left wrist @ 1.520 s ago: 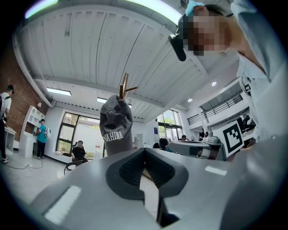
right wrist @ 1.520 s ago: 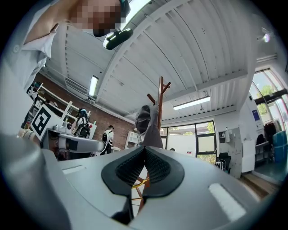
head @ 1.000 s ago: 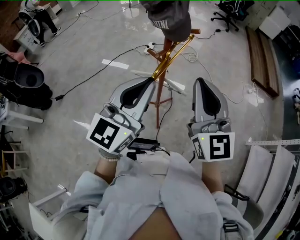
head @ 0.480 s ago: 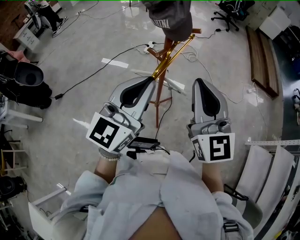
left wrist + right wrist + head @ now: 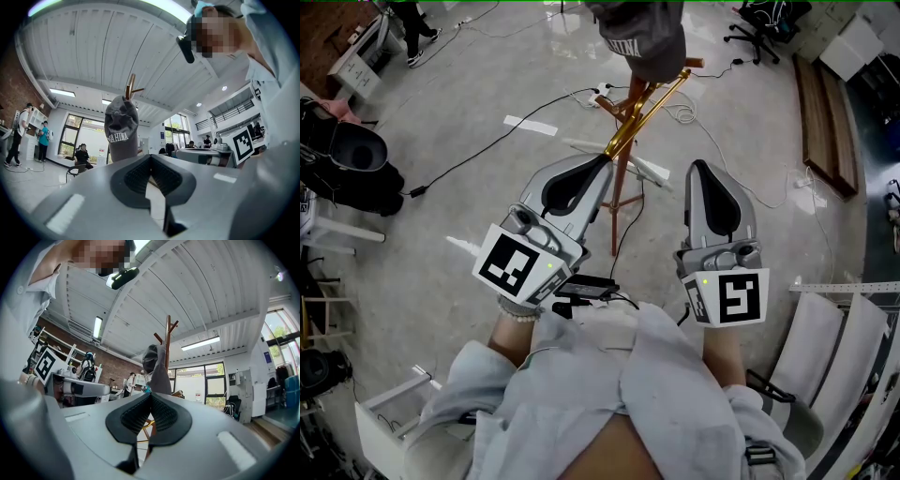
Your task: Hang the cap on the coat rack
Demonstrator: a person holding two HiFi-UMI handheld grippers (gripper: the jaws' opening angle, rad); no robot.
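Observation:
A dark grey cap (image 5: 639,36) with white lettering hangs on top of the wooden coat rack (image 5: 625,131), straight ahead of me at the head view's top. It also fills the middle of the left gripper view as the cap (image 5: 121,126) on a peg, and the cap (image 5: 155,365) hangs beside the rack pole (image 5: 167,345) in the right gripper view. My left gripper (image 5: 602,161) is shut and empty, its tip beside the rack's stem. My right gripper (image 5: 697,165) is shut and empty too, held apart to the rack's right.
Black cables (image 5: 487,145) and a white power strip (image 5: 602,94) lie on the grey floor around the rack's base. White chairs (image 5: 825,356) stand at the right, wooden planks (image 5: 821,112) at the far right, an office chair (image 5: 759,28) at the back. People stand in the background.
Both grippers have stayed put and the cap has not moved. Only a person at the far left has walked further away.

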